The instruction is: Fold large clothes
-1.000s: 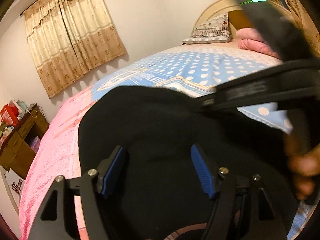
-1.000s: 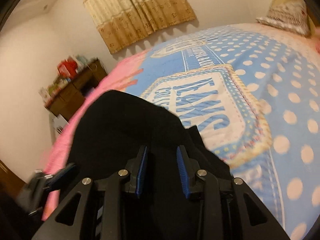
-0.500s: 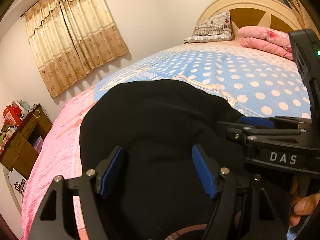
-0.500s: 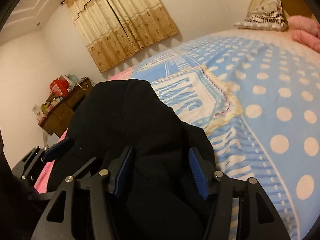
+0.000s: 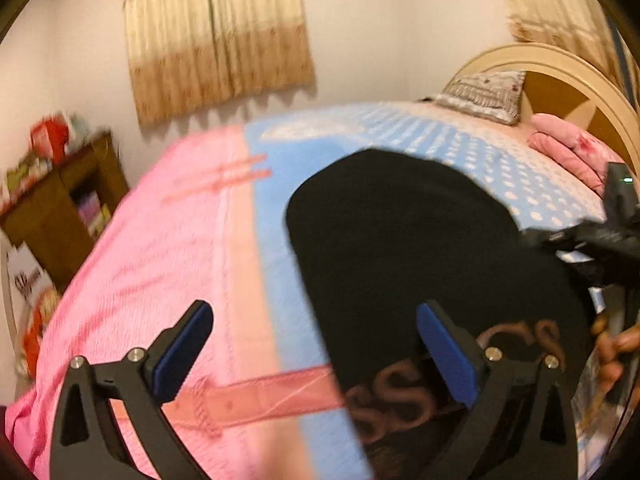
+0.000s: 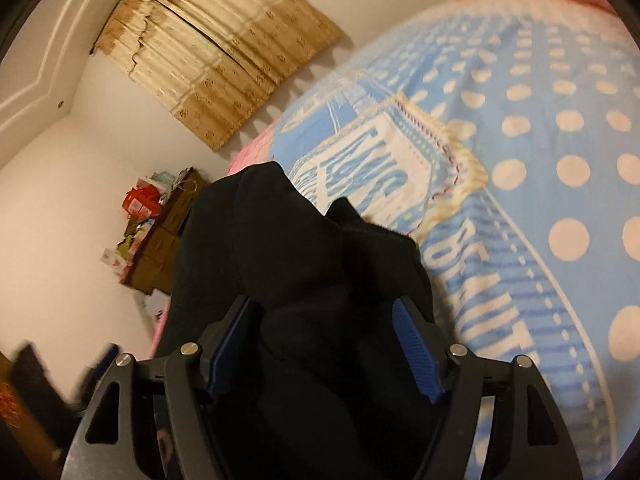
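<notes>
Bedroom setting: a bed (image 5: 168, 248) with pink and blue dotted cover, curtain (image 5: 216, 36) on the far wall, cabinet (image 5: 60, 200) at left. Only the left wrist view shows the headboard (image 5: 560, 80), pillow (image 5: 484, 94) and lettering on the garment (image 5: 420, 248); only the right wrist view shows the printed patch (image 6: 384, 160) on the cover. The black garment lies folded on the bed. Left gripper (image 5: 316, 352): jaws have just been opening and stand wide, over the cover, nothing gripped; the garment's edge sits at its right finger. Right gripper (image 6: 328, 344): jaws have just been opening; garment lies bunched between the pads, not pinched. It also shows at the left wrist view's right edge, held by a hand (image 5: 612, 348).
</notes>
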The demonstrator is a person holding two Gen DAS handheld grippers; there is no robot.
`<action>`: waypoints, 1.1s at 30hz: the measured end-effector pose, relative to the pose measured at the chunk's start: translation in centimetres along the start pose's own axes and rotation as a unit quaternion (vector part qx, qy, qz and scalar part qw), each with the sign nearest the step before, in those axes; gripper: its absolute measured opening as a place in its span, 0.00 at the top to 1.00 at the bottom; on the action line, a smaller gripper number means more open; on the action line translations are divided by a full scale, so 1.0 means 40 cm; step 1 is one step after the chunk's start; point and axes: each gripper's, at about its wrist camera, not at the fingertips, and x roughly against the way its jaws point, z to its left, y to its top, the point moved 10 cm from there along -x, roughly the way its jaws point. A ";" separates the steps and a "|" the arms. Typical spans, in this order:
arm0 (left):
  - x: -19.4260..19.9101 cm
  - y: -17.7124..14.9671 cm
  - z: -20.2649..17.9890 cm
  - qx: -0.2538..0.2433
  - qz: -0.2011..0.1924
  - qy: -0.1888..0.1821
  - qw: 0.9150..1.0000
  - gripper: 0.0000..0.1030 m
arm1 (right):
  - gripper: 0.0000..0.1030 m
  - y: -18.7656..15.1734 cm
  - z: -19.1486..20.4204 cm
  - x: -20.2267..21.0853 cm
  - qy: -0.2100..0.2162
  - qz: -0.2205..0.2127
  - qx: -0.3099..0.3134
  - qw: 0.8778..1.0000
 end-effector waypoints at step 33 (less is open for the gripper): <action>-0.210 -0.025 -0.099 0.179 0.069 -0.303 0.933 0.00 | 0.01 -0.029 -0.017 -0.198 0.123 0.163 0.090 0.975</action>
